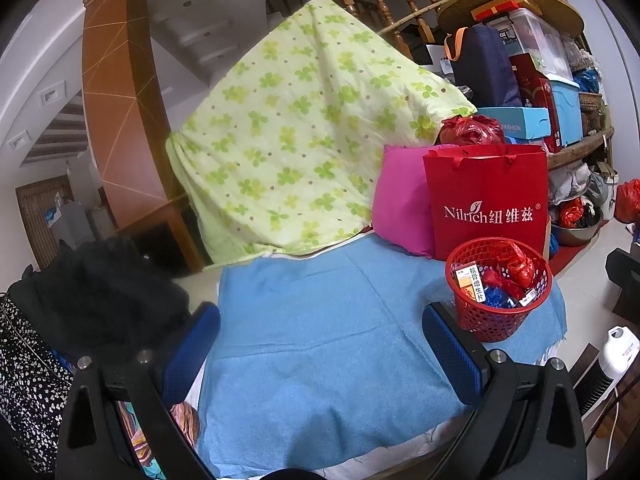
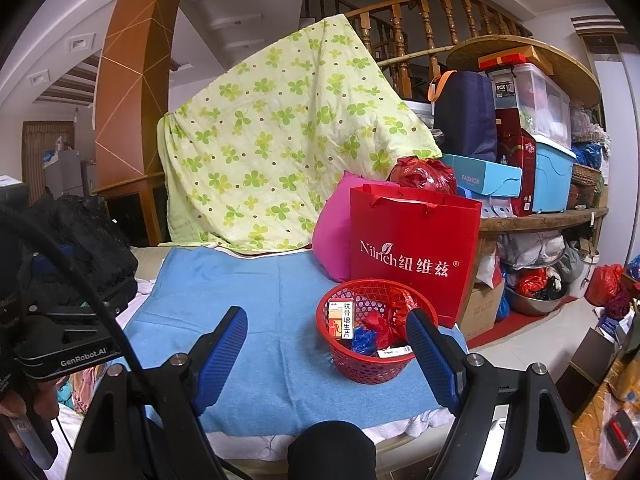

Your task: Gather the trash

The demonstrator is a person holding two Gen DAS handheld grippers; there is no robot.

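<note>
A small red mesh basket point(image 1: 499, 312) point(image 2: 374, 364) sits on the right side of a blue towel point(image 1: 320, 340) point(image 2: 264, 340). It holds a white and orange medicine box point(image 1: 469, 282) point(image 2: 341, 319), crumpled red and blue wrappers point(image 2: 380, 330) and a barcoded piece. My left gripper point(image 1: 320, 354) stands open over the bare towel, nothing between its blue pads, with the basket just past its right pad. My right gripper point(image 2: 326, 354) is open too, empty, its right fingertip in front of the basket's near rim. The left gripper's body shows at the left edge of the right wrist view.
A red paper bag point(image 1: 486, 204) point(image 2: 414, 252) and a pink cushion point(image 1: 402, 204) stand right behind the basket. A green clover quilt point(image 1: 304, 128) rises at the back. Black clothing point(image 1: 104, 292) lies at the left. Stacked boxes and bins point(image 2: 532, 140) crowd the right.
</note>
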